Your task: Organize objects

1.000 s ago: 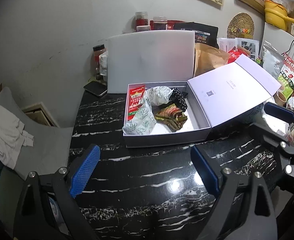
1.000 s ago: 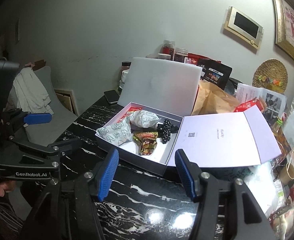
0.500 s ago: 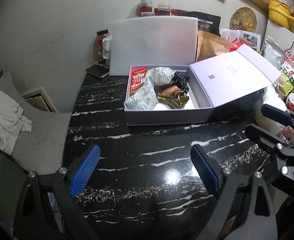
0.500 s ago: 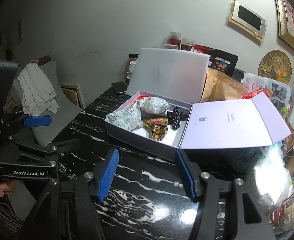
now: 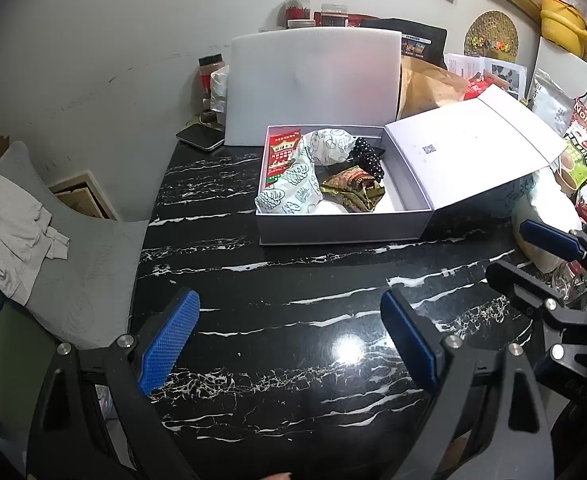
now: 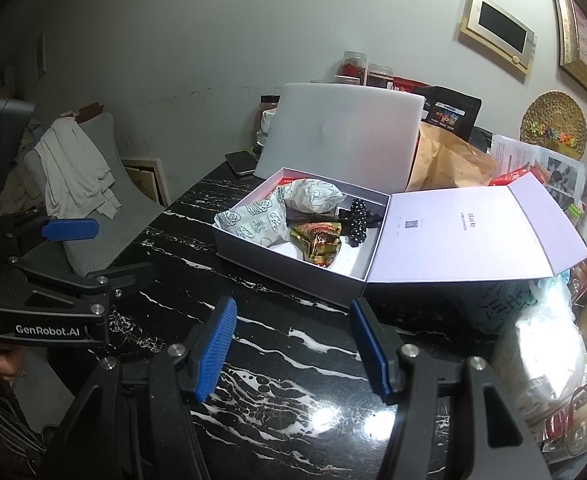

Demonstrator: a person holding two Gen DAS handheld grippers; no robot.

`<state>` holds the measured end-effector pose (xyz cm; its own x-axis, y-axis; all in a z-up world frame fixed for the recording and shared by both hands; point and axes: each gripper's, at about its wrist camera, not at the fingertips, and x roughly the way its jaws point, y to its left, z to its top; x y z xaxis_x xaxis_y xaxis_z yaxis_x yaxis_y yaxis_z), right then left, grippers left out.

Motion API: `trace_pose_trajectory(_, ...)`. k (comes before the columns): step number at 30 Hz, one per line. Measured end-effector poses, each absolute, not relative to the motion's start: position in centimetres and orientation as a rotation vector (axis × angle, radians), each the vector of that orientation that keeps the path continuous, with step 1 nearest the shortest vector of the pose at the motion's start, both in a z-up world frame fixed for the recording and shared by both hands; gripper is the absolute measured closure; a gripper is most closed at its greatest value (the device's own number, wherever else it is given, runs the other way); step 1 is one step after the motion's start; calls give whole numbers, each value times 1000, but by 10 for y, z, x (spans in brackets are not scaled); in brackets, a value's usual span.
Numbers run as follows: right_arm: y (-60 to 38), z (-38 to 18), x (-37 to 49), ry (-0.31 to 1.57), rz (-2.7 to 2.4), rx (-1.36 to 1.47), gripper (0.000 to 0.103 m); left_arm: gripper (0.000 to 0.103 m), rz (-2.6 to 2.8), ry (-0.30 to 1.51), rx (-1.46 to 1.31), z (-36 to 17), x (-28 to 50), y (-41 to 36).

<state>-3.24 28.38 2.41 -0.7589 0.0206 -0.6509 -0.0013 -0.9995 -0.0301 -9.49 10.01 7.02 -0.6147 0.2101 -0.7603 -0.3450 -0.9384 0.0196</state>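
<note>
A white box stands open on the black marble table, its lid folded out to the right. Inside lie a red packet, two white patterned pouches, a black beaded hair clip and a green-gold wrapper. My left gripper is open and empty, well in front of the box. My right gripper is open and empty, also in front of the box.
A white foam board leans behind the box. A phone lies at the back left of the table. Jars, a brown paper bag and snack packets crowd the back and right. A grey cushion with a white cloth sits left.
Both grippers have drawn back from the box and tilted down slightly; the box looks farther away and more of the table shows. Both stay open and empty.
</note>
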Motion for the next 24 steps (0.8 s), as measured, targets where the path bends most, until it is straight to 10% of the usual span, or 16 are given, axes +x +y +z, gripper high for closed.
trace_pose_trajectory(24, 281, 24, -33, -71, 2913, -1108, 44, 11, 2525, 269, -1197, 65, -89, 104)
